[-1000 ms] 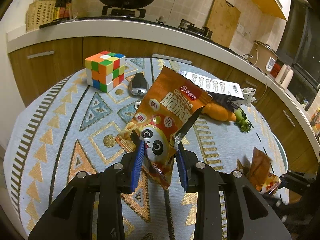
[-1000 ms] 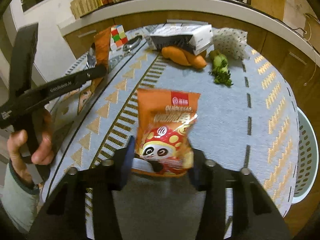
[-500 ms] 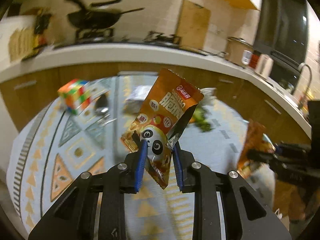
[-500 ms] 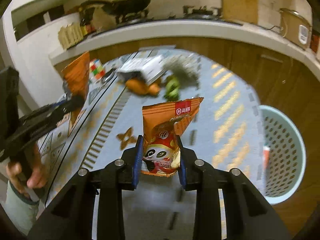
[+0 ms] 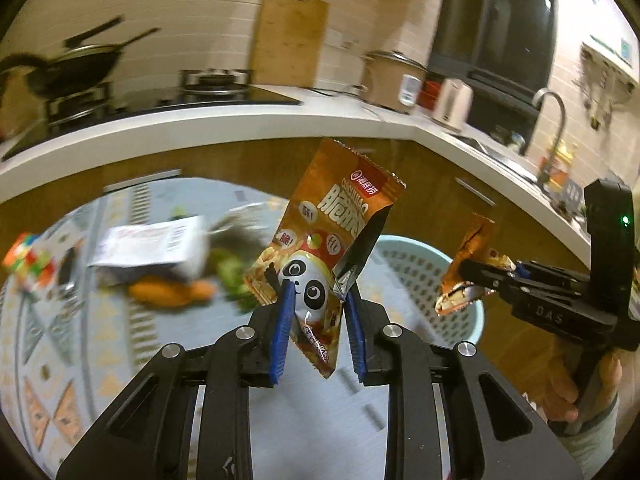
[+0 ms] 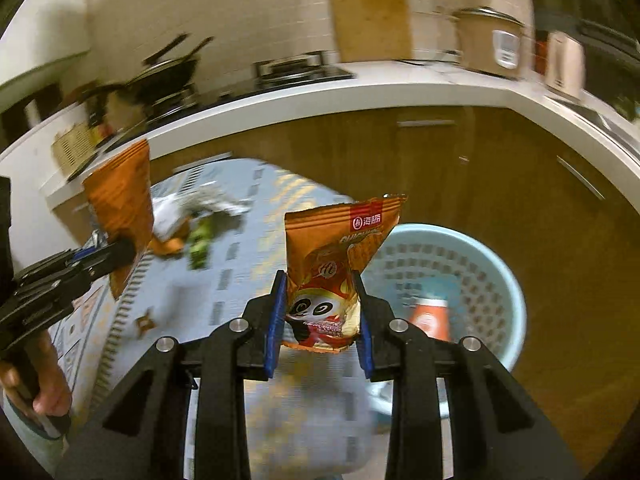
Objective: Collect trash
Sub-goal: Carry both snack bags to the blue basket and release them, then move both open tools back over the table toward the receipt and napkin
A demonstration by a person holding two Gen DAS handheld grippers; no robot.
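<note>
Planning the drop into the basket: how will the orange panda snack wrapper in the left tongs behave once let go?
The orange panda snack wrapper, clamped in the left tongs, looks thin and creased, so probably floppy and very light. Torn open, it may flutter rather than drop straight into the pale blue basket.

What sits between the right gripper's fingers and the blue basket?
Only the orange panda snack bag that the right gripper has clamped; in the right wrist view the light blue basket lies just beyond it, with nothing else in between.

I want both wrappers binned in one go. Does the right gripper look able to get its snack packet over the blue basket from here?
Probably yes: the right gripper grips its snack packet beside the blue basket, with nothing between.
</note>
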